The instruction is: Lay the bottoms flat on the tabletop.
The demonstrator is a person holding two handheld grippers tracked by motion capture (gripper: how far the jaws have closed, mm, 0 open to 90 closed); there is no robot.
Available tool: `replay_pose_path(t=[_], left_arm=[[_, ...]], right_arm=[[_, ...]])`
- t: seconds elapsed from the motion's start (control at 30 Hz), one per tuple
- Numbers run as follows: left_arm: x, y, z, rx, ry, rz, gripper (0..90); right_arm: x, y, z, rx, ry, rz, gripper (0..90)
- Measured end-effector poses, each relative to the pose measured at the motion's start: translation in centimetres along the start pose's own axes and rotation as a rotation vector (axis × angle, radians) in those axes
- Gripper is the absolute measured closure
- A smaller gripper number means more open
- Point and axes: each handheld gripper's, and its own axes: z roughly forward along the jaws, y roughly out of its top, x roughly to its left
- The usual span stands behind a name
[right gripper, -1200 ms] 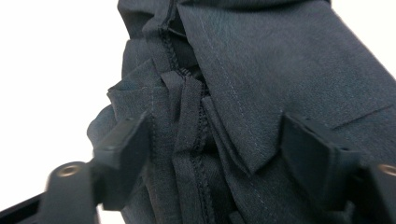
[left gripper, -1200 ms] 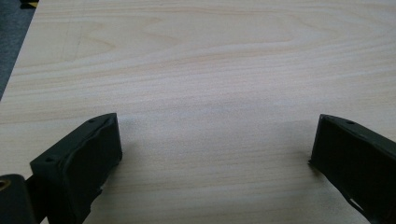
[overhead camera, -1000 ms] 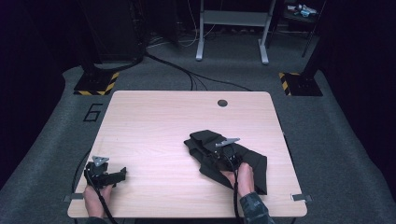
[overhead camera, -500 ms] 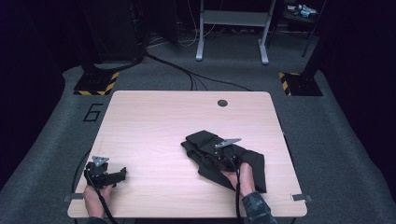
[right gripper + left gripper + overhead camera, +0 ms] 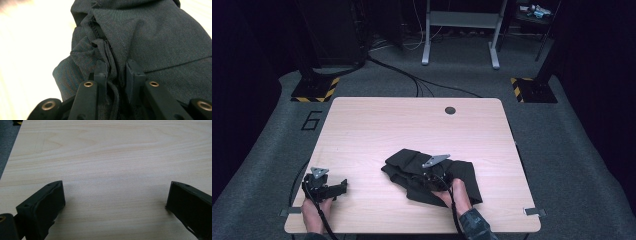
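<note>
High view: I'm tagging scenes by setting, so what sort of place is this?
Probably a lab or recording studio: a lone wooden table on grey carpet, hazard-striped stand bases, loose floor cables, dark surroundings.

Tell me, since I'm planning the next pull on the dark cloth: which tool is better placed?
Right. The right tool is pinching a fold of the dark cloth; the left tool is open over bare table.

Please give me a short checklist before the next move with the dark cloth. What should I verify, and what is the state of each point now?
1. Right tongs shut on a fold of the dark cloth: ok.
2. How firm that grip is: cannot tell.
3. Left tongs open, holding nothing: ok.
4. Left tongs on the cloth to help spread it: not ok, they rest apart from it, near the left front corner.
5. Bare table beyond the cloth for laying it out: ok.
</note>
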Motion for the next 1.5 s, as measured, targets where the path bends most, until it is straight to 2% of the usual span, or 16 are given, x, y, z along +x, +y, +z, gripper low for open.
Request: replay_pose_path(t=[0.03, 0.37, 0.63, 0.73, 0.77, 0.8, 0.87, 0.97, 1.1, 1.27, 1.33, 1.37, 1.4, 1.43, 1.47, 1.5], left_arm=[[0.0, 0.0, 0.0, 0.0, -0.001, 0.002, 1.5], [-0.1, -0.1, -0.1, -0.01, -0.008, 0.013, 3.2], [-0.1, -0.1, -0.1, -0.008, -0.025, 0.02, 3.5], [-0.1, -0.1, -0.1, -0.01, -0.024, 0.022, 3.5], [-0.1, -0.1, -0.1, -0.01, -0.024, 0.022, 3.5], [-0.1, -0.1, -0.1, -0.01, -0.024, 0.022, 3.5], [-0.1, -0.1, -0.1, -0.01, -0.024, 0.022, 3.5], [-0.1, -0.1, -0.1, -0.008, -0.025, 0.021, 3.5], [-0.1, -0.1, -0.1, -0.01, -0.024, 0.022, 3.5], [-0.1, -0.1, -0.1, -0.011, -0.025, 0.026, 3.8], [-0.1, -0.1, -0.1, -0.014, -0.026, 0.024, 4.1], [-0.2, -0.1, -0.2, -0.014, -0.029, 0.036, 4.7], [-0.5, -0.2, -0.3, -0.023, -0.037, 0.063, 5.6], [-0.5, -0.2, -0.3, -0.023, -0.037, 0.063, 6.2], [-0.7, -0.3, -0.6, -0.015, -0.05, 0.08, 6.2], [-1.0, -0.4, -0.7, -0.009, -0.08, 0.075, 6.8]], right_arm=[[0.1, 0.1, 0.1, 0.005, 0.007, -0.016, 73.5], [2.0, 0.9, 1.3, 0.007, 0.059, -0.062, 73.5], [4.5, 1.8, 2.5, 0.025, 0.125, -0.108, 73.4], [4.8, 2.2, 2.7, 0.023, 0.118, -0.136, 73.2], [4.9, 2.2, 2.5, 0.028, 0.118, -0.122, 73.2], [4.8, 2.2, 2.2, 0.005, 0.104, -0.132, 73.2], [4.9, 2.2, 2.1, 0.002, 0.097, -0.132, 73.2], [5.4, 2.6, 1.1, -0.017, 0.049, -0.136, 74.9], [5.3, 2.9, 0.3, -0.048, 0.029, -0.132, 77.3], [5.3, 2.9, 0.4, -0.027, 0.027, -0.141, 76.2], [5.5, 2.9, 0.5, -0.019, 0.023, -0.148, 73.4], [5.7, 2.9, 0.6, -0.011, 0.017, -0.149, 65.6], [6.1, 2.9, 0.9, 0.012, 0.008, -0.175, 50.4], [6.1, 2.9, 0.9, 0.012, 0.008, -0.175, 50.4], [6.5, 2.9, 1.1, 0.021, 0.008, -0.184, 40.7], [6.8, 2.9, 1.5, 0.04, 0.011, -0.215, 36.2]])
